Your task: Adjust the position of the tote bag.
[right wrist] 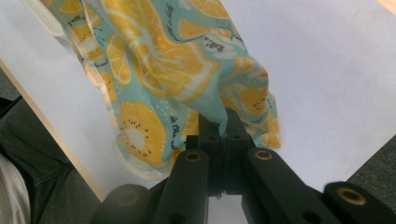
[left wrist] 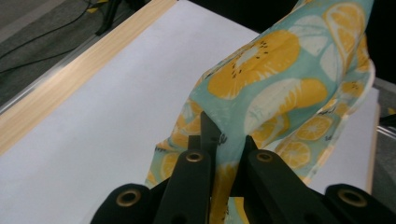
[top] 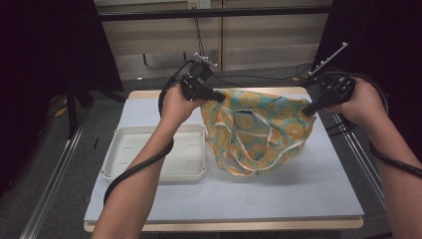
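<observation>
The left tool (top: 217, 95) is clamped tight on the 10 o'clock corner of a teal cloth (top: 259, 132) printed with orange slices. The right tool (top: 307, 109) is pinched closed on its 2 o'clock corner. The cloth hangs stretched between them, its lower edge touching the white surface (top: 278, 194). An empty cream tray (top: 112, 164) sits at the cloth's 9 o'clock, just beside it.

A white-topped table (top: 308, 194) with wood edging stands on grey floor (top: 59, 179) before beige wall panels (top: 263, 40).
</observation>
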Demonstrator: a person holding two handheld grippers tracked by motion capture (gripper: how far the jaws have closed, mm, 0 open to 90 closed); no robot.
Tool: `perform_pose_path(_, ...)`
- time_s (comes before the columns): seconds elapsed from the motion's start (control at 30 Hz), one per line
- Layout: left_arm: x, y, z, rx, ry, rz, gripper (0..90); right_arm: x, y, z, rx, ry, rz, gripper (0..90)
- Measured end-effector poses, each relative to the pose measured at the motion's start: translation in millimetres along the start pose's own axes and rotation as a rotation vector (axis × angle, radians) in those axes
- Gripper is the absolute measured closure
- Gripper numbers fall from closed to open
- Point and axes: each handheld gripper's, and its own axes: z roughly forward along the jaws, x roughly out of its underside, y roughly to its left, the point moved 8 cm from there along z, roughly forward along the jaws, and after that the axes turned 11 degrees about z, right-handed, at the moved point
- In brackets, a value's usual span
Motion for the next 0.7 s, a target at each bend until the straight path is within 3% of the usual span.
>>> perform_pose_path(0.1, 0.6, -1.2, -3.9, 0.002, 0.02, 0.004, 80.4, 2.4, -1.1, -2.4, 0.014, 0.01, 0.001, 85.4)
perform_pose_path(0.17, 1.1, -5.3, -6.9, 0.019, 0.026, 0.01, 83.4, 3.0, -0.9, -3.4, 0.028, 0.002, 0.002, 82.1)
perform_pose_path(0.27, 0.7, -10.5, -8.9, 0.033, 0.015, 0.014, 86.9, 3.5, 2.4, -5.1, 0.037, -0.02, -0.012, 61.9)
perform_pose_path(0.4, -1.7, -19.7, -10.5, 0.051, 0.022, 0.028, 89.7, 2.2, 6.7, -10.6, 0.095, -0.056, -0.035, 41.7)
perform_pose_path(0.47, -4.5, -21.6, -12.0, 0.046, 0.024, 0.042, 89.8, -0.1, 9.9, -14.1, 0.109, -0.07, -0.044, 40.8)
perform_pose_path(0.63, -11.3, -23.9, -11.3, 0.048, 0.028, 0.051, 89.9, -10.9, 26.6, -20.8, 0.115, -0.085, -0.126, 45.4)
perform_pose_path(0.67, -12.9, -24.6, -11.4, 0.051, 0.026, 0.047, 90.0, -13.4, 28.7, -20.7, 0.129, -0.076, -0.14, 50.3)
perform_pose_path(0.7, -13.5, -24.3, -11.8, 0.052, 0.029, 0.051, 90.0, -15.7, 34.0, -19.4, 0.111, -0.056, -0.143, 57.4)
